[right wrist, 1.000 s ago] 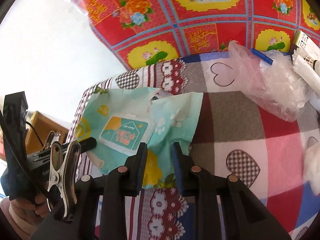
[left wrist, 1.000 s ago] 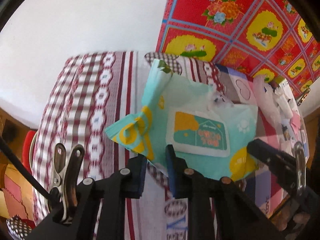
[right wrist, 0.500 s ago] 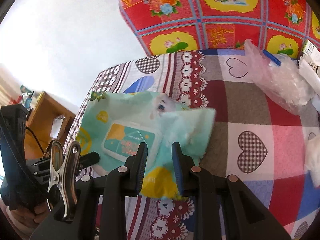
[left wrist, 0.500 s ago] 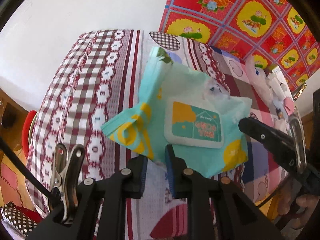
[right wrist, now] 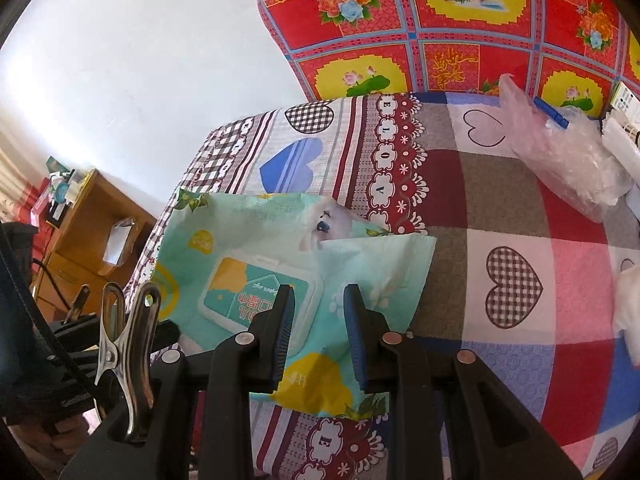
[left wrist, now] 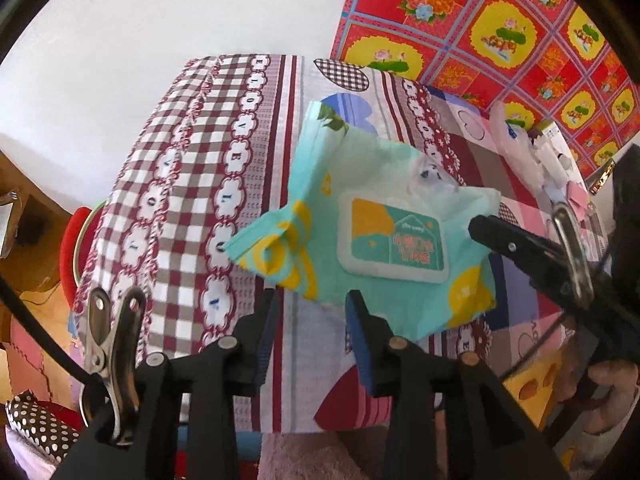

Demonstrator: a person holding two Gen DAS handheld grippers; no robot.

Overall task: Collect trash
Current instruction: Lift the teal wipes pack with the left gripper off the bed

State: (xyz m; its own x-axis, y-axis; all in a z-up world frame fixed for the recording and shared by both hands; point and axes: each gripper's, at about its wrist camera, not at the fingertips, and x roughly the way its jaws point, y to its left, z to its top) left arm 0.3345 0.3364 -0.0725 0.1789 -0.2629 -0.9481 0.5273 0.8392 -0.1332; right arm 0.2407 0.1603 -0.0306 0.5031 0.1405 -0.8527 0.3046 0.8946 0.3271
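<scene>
A teal and yellow wet-wipes pack with a white flip lid hangs over the patchwork bed sheet. My right gripper is shut on its lower right part, and the pack's film fills the gap between the blue pads. In the left wrist view that gripper reaches in from the right onto the pack's edge. My left gripper sits just below the pack's bottom edge. Its jaws are opening and the pads stand apart from the film. One black left fingertip shows at the pack's left side.
A crumpled clear plastic bag with a blue clip lies at the bed's far right, beside a white box. A red floral cloth covers the wall. A wooden cabinet and a red stool stand left of the bed.
The left jaws, pinched on the pack's lower edge before, have spread and let it go. The pack stays in the right gripper, which shifted toward the bed's corner.
</scene>
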